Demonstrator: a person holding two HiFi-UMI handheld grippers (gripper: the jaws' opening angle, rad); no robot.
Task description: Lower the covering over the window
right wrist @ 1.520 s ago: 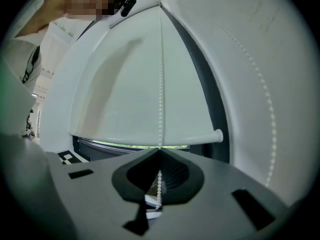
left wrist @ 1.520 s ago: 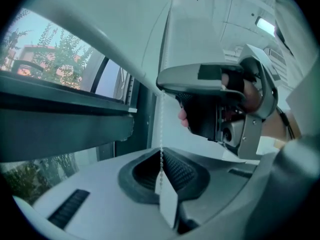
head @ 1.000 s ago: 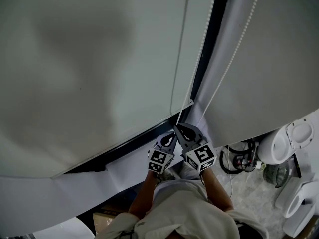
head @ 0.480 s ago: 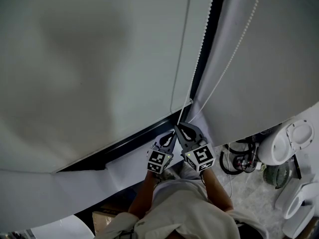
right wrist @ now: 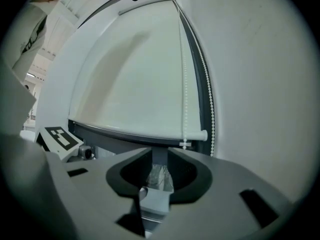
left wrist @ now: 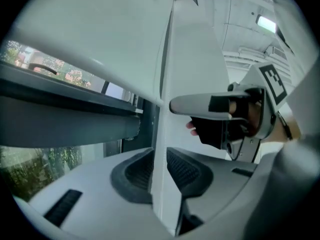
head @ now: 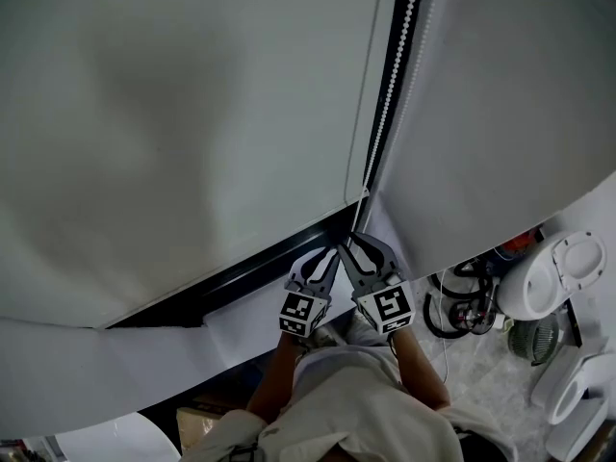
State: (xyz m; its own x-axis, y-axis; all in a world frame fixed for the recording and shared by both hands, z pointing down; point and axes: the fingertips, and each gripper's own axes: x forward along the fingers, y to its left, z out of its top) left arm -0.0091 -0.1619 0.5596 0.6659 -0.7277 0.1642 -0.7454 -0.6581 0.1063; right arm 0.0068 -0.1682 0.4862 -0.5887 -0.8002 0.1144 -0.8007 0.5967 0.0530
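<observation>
1. Blind (head: 192,114) across left and centre of head view, drawn most of the way down over the window. Lower edge (head: 231,256) slanting down to the left, dark frame (head: 250,275) just below it.
2. Glass (left wrist: 45,174) with greenery behind, showing under the blind in left gripper view.
3. Left gripper (head: 320,263) just below the blind's lower right corner, pointing at the frame.
   - Jaws part open, just been opening.
   - White strip (left wrist: 161,134) running top to bottom between the pads (left wrist: 135,171), pads beside it and not clamping.
   - Strip too blurred to tell chain from blind edge.
4. Chain (head: 390,94) hanging in the dark gap between the two blinds, above both grippers. Two strands in right gripper view, lowest beads near the blind's lower corner.
5. Right gripper (head: 361,253) just beside left gripper, on its right, pointing the same way.
   - Jaws wide apart, just been opening, nothing held.
   - Only frame and a crumpled clear scrap (right wrist: 160,176) seen through the gap.
   - Chain ahead of the jaws and apart from them.
6. Second blind (head: 500,114) filling the right of head view, also down.
7. Cables (head: 462,306) coiled on the floor (head: 491,373) at lower right, white appliances (head: 563,272) just right of them.
</observation>
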